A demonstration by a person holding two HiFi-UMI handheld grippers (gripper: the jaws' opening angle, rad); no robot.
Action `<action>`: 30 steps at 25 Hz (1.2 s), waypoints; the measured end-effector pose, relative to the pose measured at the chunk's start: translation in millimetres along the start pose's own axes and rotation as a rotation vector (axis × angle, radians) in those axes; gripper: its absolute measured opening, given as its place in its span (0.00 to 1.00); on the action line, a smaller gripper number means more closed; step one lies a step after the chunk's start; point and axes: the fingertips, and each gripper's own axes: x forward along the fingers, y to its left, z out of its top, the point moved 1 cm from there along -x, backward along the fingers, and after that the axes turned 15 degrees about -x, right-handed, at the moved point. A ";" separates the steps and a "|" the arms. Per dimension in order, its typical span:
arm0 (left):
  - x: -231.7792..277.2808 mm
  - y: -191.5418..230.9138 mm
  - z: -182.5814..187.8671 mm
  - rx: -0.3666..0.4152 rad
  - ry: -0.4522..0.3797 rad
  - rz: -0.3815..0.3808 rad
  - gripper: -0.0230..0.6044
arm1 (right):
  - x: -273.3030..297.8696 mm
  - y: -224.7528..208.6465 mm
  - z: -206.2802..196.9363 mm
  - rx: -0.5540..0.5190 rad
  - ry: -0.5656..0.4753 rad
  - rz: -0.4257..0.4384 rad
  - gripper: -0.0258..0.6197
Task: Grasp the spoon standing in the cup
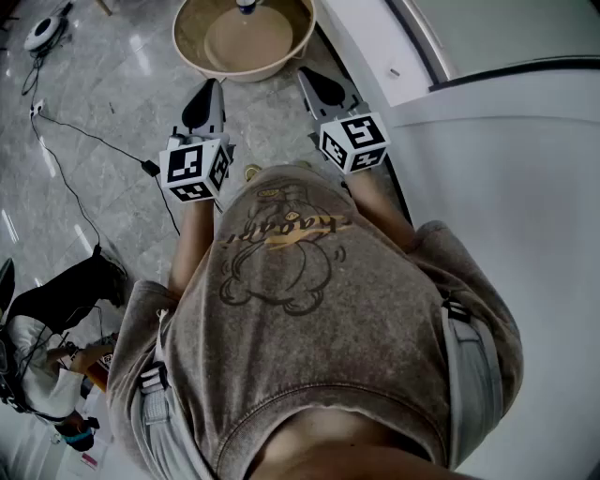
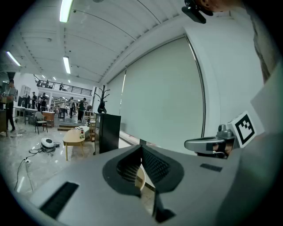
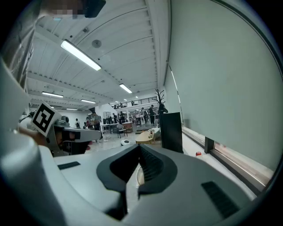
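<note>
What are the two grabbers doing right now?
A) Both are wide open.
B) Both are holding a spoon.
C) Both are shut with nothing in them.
C: the left gripper and the right gripper each show their jaws pressed together with nothing between them.

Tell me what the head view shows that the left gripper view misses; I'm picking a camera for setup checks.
Only the head view: the person's printed shirt, the left gripper from outside, a round beige table. Only the left gripper view: its own jaws, shut and empty, ceiling lights, a black cabinet. Both: the right gripper and the floor cable.
</note>
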 end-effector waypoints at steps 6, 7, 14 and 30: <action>17.4 4.2 0.3 0.003 0.004 0.002 0.06 | 12.8 -9.8 -4.6 0.002 0.002 0.008 0.07; 16.8 5.1 0.4 0.002 0.007 0.001 0.06 | 13.0 -8.2 -4.0 0.002 0.002 0.009 0.07; 14.3 18.1 1.2 -0.001 0.025 -0.014 0.06 | 18.5 5.5 -2.2 0.024 0.001 0.035 0.07; -9.0 69.6 -36.6 0.019 0.021 -0.070 0.06 | 26.8 62.5 -39.6 0.008 0.017 -0.031 0.07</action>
